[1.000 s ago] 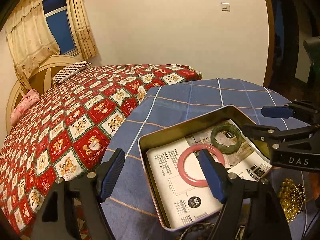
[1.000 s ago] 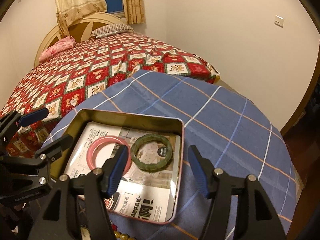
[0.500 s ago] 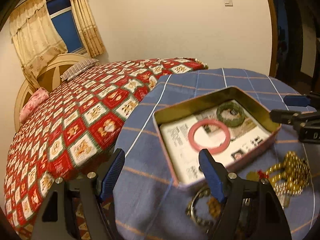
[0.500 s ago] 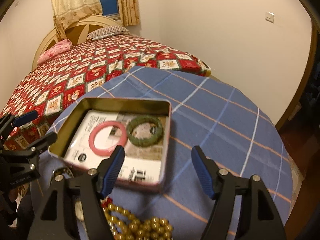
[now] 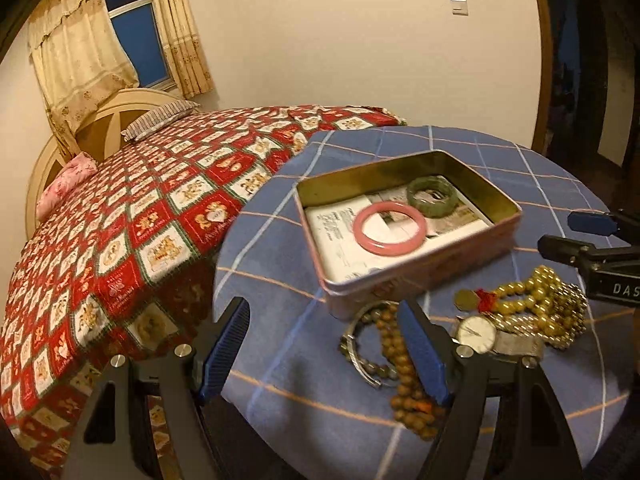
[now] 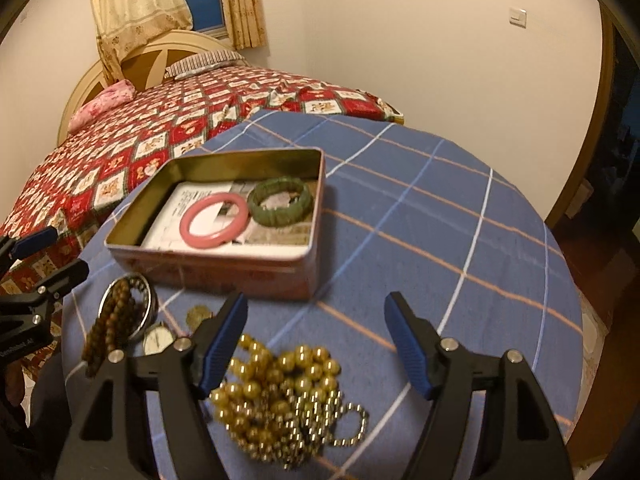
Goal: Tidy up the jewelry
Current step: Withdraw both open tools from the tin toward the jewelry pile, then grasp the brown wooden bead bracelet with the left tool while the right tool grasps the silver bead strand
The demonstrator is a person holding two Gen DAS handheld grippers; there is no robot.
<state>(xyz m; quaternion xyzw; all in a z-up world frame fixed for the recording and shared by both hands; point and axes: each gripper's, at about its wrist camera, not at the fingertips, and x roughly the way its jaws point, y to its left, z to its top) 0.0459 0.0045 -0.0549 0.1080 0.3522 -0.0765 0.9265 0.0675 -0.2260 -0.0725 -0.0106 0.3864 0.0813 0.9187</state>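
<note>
Bedroom light falls warm on a round table (image 6: 440,208) under a blue checked cloth, pushed against a bed (image 5: 132,216) with a red patchwork cover. On the cloth sits an open tin (image 6: 224,268), lined with printed paper, and it looks like the chosen home for the jewelry. Two pieces lie flat inside: a pink bangle (image 6: 214,222) and a green bangle (image 6: 280,202), side by side and touching or nearly so.

Everything else waits outside, in front of the tin's near wall: a heap of yellow beads (image 6: 280,384) tangled with a fine chain, a wristwatch (image 5: 476,330), a string of brown beads (image 5: 400,364) and a metal bangle (image 6: 138,310).

Both tools hover low over this loose pile, probably choosing the next piece. On the left gripper (image 5: 324,356) the jaws gape wide and hold nothing, one finger above the brown beads. On the right gripper (image 6: 316,348) they stand equally wide and empty, just over the yellow beads.
</note>
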